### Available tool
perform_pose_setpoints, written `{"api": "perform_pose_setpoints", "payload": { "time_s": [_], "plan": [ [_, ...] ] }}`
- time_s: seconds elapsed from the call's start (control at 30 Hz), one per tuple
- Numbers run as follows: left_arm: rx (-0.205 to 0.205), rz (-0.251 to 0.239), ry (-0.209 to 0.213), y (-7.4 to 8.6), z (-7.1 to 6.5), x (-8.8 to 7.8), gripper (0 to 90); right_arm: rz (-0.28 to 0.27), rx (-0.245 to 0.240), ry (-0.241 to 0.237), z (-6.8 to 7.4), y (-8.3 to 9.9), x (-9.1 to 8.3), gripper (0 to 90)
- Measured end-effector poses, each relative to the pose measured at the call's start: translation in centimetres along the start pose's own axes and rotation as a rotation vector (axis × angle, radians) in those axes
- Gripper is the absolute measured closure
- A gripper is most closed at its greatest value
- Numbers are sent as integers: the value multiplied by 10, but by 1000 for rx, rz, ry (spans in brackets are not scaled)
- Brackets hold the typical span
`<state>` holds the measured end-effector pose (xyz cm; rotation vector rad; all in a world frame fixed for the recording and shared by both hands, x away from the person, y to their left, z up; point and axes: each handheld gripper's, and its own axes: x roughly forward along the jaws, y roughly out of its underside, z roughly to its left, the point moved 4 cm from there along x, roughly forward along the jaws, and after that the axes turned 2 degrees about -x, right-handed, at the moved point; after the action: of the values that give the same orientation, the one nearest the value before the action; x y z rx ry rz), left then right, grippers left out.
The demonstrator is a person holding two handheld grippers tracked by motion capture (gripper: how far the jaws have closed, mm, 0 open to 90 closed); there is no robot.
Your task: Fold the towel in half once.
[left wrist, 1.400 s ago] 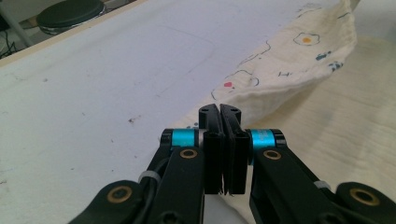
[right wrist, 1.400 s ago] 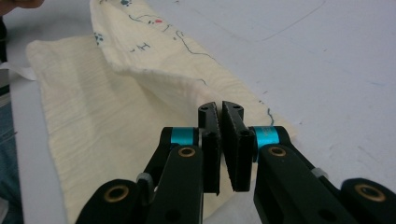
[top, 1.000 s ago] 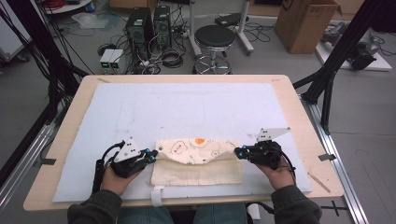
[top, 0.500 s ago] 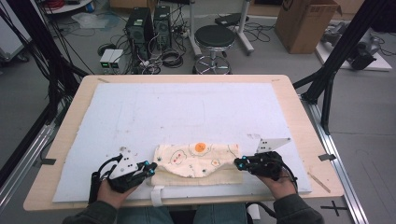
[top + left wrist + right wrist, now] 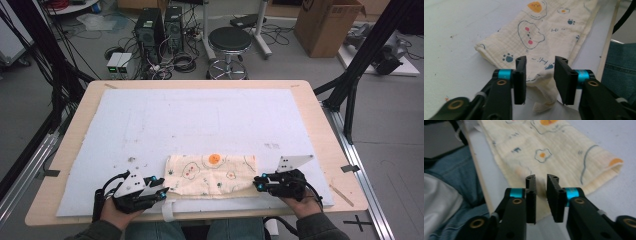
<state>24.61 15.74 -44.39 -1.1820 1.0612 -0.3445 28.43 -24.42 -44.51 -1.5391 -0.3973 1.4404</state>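
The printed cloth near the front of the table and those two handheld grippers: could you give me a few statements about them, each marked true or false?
1. The cloth lies folded on the white mat, near the table's front edge. True.
2. The left gripper is clamped shut on the cloth. False: its jaws have just been opening and stand apart, with the cloth's edge lying loose between them.
3. The right gripper has a gap between its jaws. True: they have just been opening, at the cloth's right end.
4. The cloth is plain white. False: it is cream with cloud, paw and fried egg prints.
5. A stool stands on the floor beyond the table. True.
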Motion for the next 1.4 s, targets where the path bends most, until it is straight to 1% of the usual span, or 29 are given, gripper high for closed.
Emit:
{"api": "perform_pose_setpoints", "payload": {
  "time_s": [0.07,0.13,0.2,0.23,0.27,0.3,0.33,0.37,0.4,0.47,0.5,0.53,0.57,0.6,0.67,0.73,0.8,0.9,0.97,1.03,1.07,1.13,1.2,1.23,1.33,1.4],
  "plan": [
    [-8,-14,6,-2,0,-1,562,-18,-8,-15,3,-3,-4,687],
    [-21,-29,16,-5,1,1,543,-27,-14,-35,6,-8,-6,665],
    [-31,-35,29,-7,1,3,530,-15,-26,-40,7,-11,-2,665],
    [-30,-39,36,-8,1,5,532,-10,-30,-41,6,-11,0,665],
    [-27,-41,43,-10,1,5,533,1,-27,-52,7,-12,3,665],
    [-34,-53,59,-12,1,6,545,16,-35,-60,7,-12,7,663],
    [-40,-62,63,-13,1,6,558,34,-52,-64,7,-12,12,663],
    [-43,-67,71,-14,1,6,563,45,-54,-70,8,-11,15,663],
    [-44,-61,82,-14,1,8,588,64,-53,-77,8,-9,19,663],
    [-31,-36,82,-12,0,10,638,88,-51,-87,8,-6,24,666],
    [-14,8,72,-9,-1,13,674,98,-54,-81,7,-5,25,667],
    [-8,34,61,-6,-1,15,707,111,-56,-82,7,-2,27,668],
    [-9,70,60,-3,0,17,730,121,-52,-82,6,-1,27,670],
    [-9,92,69,0,0,19,742,127,-53,-74,6,1,27,669],
    [-9,119,72,5,-1,21,759,140,-59,-73,5,4,27,672],
    [-11,153,85,9,0,23,766,145,-55,-67,5,6,26,677],
    [-19,177,92,12,-1,24,765,147,-60,-68,5,9,25,678],
    [-21,176,100,14,-1,25,763,149,-72,-66,6,11,24,678],
    [-22,175,102,14,-1,25,743,149,-82,-63,6,11,24,682],
    [-25,171,99,14,-1,26,742,153,-94,-50,7,11,24,727],
    [-21,170,96,14,-1,26,751,152,-100,-48,7,11,24,774],
    [-11,171,96,15,-2,26,786,161,-97,-50,7,11,24,831],
    [-4,169,96,14,-3,26,841,167,-106,-51,7,9,25,844],
    [6,169,89,14,-4,26,854,167,-104,-50,7,9,25,847],
    [15,145,88,12,-4,23,872,154,-103,-50,6,7,23,846],
    [15,126,90,10,-3,20,874,133,-92,-58,7,5,19,845]
  ]
}}
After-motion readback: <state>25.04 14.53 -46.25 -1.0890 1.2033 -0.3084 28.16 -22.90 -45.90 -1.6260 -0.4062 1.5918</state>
